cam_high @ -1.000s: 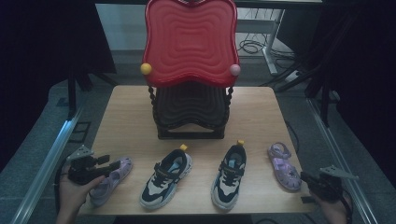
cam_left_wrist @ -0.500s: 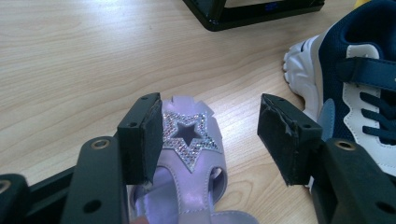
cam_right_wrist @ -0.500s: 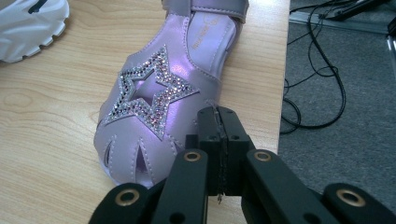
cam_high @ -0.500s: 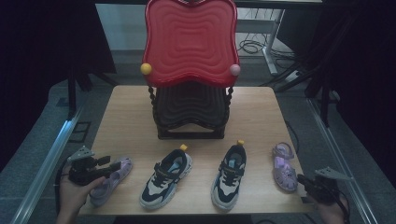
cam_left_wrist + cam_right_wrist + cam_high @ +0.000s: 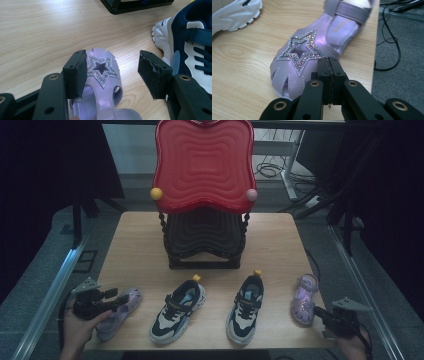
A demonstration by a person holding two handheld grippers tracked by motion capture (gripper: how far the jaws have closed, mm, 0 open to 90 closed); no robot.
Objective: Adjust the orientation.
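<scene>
Left gripper view has my left gripper (image 5: 111,72) released, its jaws standing wide around the star toe of a purple sandal (image 5: 102,75) at the bench's (image 5: 280,245) near left corner; one pad seems to touch the sandal's side, the other stands apart. My right gripper (image 5: 328,65) is clenched on nothing, tips just over the toe of the second purple sandal (image 5: 312,50) by the bench's right edge. Between them, near the front edge, lie two navy-and-white sneakers (image 5: 179,310). Farther back stands a black rack (image 5: 204,240) under a red tray (image 5: 202,165).
</scene>
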